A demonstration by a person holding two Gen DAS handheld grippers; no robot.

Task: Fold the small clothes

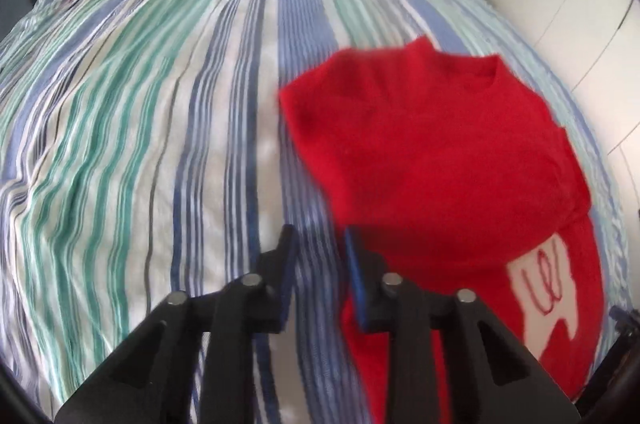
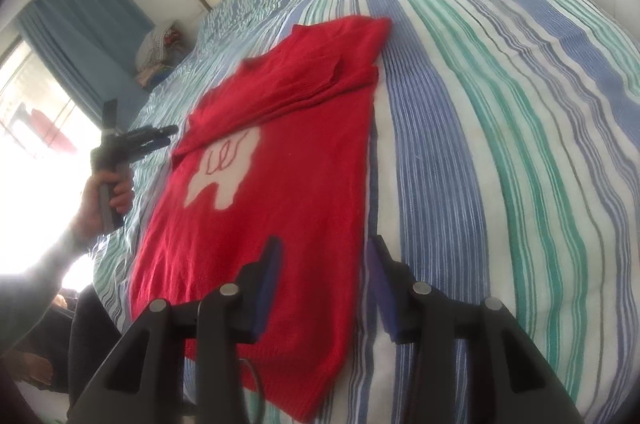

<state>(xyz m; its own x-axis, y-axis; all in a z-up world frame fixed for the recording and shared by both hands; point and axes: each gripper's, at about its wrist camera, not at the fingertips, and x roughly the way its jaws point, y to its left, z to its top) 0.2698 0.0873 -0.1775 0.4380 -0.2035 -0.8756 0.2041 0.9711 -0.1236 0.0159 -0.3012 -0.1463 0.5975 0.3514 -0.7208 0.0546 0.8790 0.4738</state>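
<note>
- Bed cover (image 2: 500, 112), striped blue, green and white, fills both views; a heap of other clothes (image 2: 158, 52) sits at its far edge by the curtain.
- Red sweater (image 2: 280, 160) lies flat on the cover, white patch (image 2: 222, 172) with a red squiggle facing up. Both sleeves appear folded in across the chest; body is at full length, hem nearest the right wrist camera.
- Judged step: sleeves in, lengthwise fold of the body not yet done.
- Right gripper (image 2: 322, 264): jaws parted, nothing between them, hovering over the sweater's lower right edge.
- Left gripper (image 1: 318, 256): narrow gap between the pads, striped cover visible through it, no cloth held; beside the sweater's left edge. In the right wrist view it is seen from the side in a person's hand (image 2: 106, 196).
- Next move, as judged: each gripper pinches a hem corner through both layers, then carries the hem up toward the collar, keeping the edges level.
</note>
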